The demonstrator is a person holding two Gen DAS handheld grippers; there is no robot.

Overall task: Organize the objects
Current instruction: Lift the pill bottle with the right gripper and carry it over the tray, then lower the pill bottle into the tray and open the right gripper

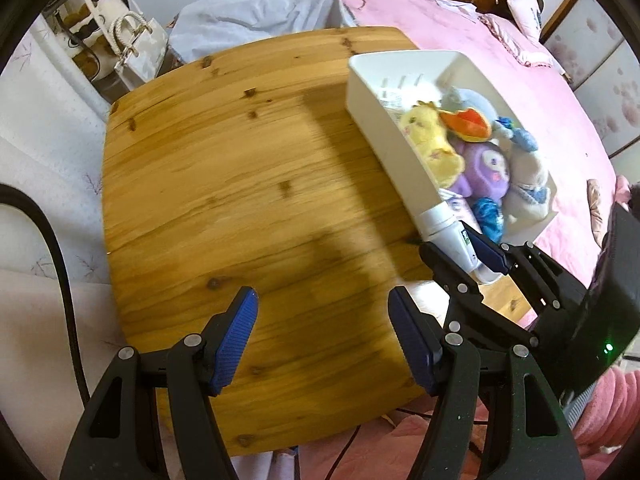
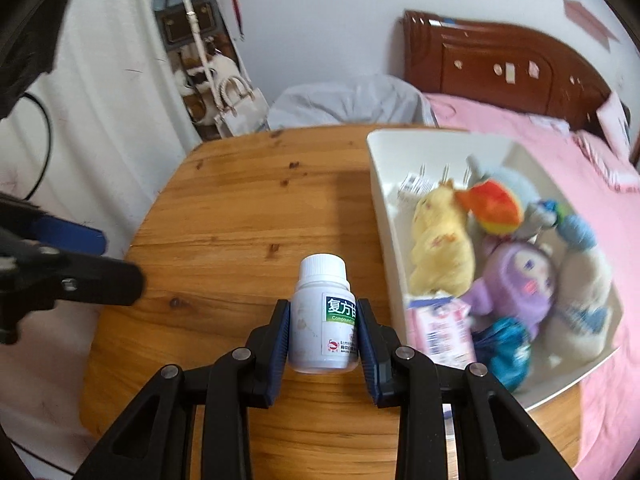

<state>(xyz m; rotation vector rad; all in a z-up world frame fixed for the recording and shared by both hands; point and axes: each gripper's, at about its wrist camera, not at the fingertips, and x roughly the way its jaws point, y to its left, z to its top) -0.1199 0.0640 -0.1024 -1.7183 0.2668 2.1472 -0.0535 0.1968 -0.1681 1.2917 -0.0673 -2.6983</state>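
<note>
Above the wooden desk (image 2: 224,216), we are holding a white pill bottle (image 2: 322,316) in our right hand-held gripper (image 2: 323,336), cap pointing away, long axis along the fingers; our left hand-held gripper (image 1: 322,336) is gaping wide, holding nothing.

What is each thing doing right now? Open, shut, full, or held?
Left claw: open, holding nothing.
Right claw: shut on the bottle.
Bottle: cap on, held above the table.
Bin: on the table, holding soft toys.
Table: top bare apart from the bin.
</note>
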